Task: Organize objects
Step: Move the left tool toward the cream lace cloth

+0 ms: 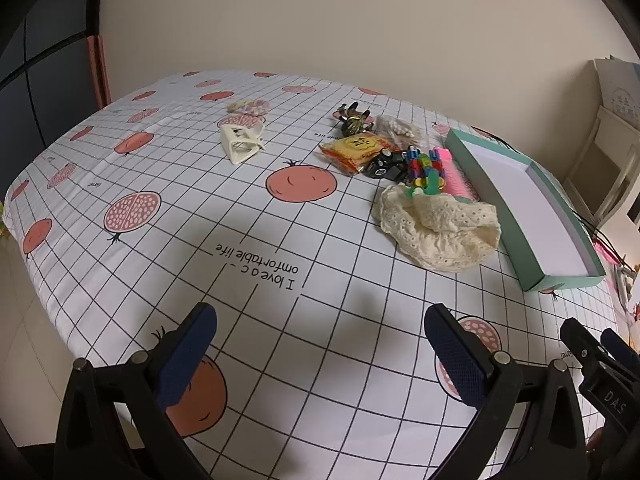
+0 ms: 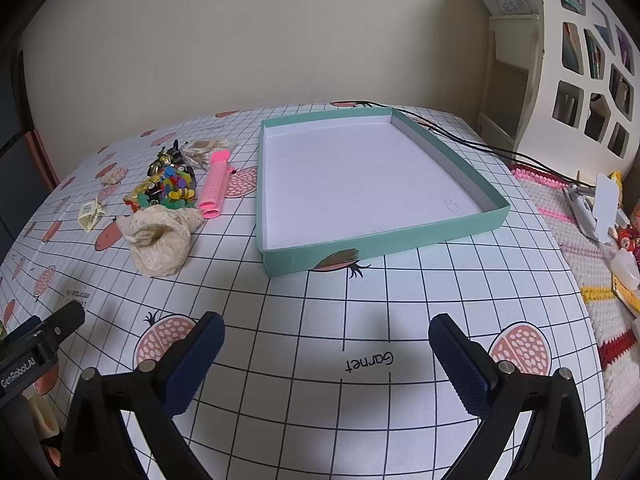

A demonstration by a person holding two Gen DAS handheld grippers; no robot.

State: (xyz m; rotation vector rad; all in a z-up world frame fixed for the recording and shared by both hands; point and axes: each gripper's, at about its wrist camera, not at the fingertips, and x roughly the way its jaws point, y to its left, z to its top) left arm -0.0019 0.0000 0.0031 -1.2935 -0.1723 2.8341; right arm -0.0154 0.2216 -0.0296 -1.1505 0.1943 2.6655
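On the tabletop nothing is sorted yet: the clutter sits in a heap left of the tray, the lace cloth nearest. Both the left gripper and right gripper hover released, fingers wide and bare. Best take the loose cloth first, pinching a raised fold. The tray holds nothing.

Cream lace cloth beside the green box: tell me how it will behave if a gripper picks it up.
The cream lace cloth lies crumpled in soft folds, so it will probably be floppy and drape from the pinch point. It looks thin and full of eyelets, so likely light. One edge touches the colourful clips, so lifting it might nudge or snag them.
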